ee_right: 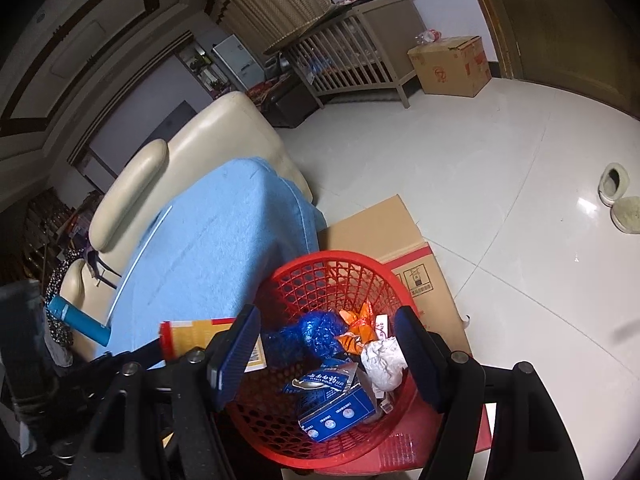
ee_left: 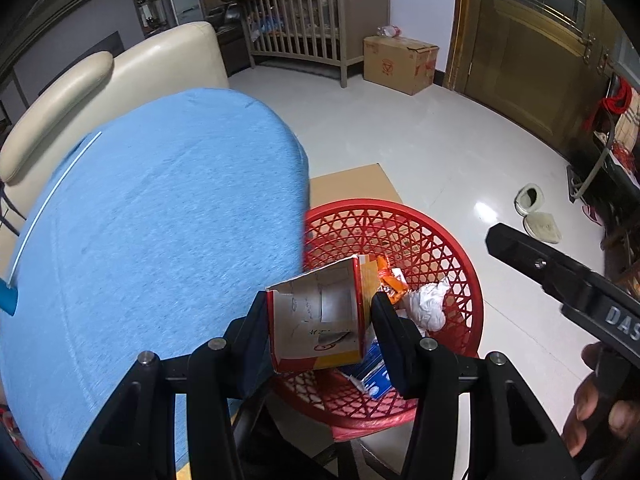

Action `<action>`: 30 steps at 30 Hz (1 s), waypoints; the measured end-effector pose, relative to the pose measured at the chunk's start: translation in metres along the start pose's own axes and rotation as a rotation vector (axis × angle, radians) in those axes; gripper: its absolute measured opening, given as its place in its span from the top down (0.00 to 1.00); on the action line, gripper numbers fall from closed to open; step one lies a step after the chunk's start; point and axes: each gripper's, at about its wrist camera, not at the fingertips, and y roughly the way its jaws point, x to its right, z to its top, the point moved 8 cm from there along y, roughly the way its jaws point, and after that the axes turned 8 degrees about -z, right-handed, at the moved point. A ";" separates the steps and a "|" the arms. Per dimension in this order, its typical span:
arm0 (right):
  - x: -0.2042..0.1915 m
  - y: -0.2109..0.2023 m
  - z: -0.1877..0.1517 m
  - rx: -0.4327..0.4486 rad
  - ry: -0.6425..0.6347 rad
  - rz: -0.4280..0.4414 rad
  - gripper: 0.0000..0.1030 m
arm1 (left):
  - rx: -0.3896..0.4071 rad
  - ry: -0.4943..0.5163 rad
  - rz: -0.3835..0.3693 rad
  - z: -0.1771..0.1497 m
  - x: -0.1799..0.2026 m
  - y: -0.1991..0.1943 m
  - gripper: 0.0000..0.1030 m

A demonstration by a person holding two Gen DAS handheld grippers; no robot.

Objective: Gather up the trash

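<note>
Left tongs [ee_left: 320, 320] pinch the torn carton [ee_left: 316, 316] over the basket's rim [ee_left: 400, 210]; right tongs [ee_right: 328, 356] gape empty above it

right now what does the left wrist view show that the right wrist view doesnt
Only the left wrist view: the left claw shut on a torn red and yellow carton, seen open-ended, and the hand holding the other tool.

Only the right wrist view: the right claw open over the basket, a blue crumpled bag and a blue tube.

Both: the red basket, white paper wad, blue cloth.
</note>
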 end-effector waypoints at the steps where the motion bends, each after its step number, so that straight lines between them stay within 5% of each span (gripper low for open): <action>1: 0.002 -0.001 0.001 0.003 0.004 -0.001 0.28 | -0.006 0.001 -0.005 0.001 0.001 0.003 0.49; 15: 0.004 -0.012 0.008 0.027 0.014 0.017 0.28 | -0.075 0.008 -0.013 0.000 0.007 0.035 0.42; 30: -0.012 -0.015 0.004 0.032 -0.015 0.025 0.28 | -0.005 0.010 0.005 -0.007 -0.005 0.000 0.40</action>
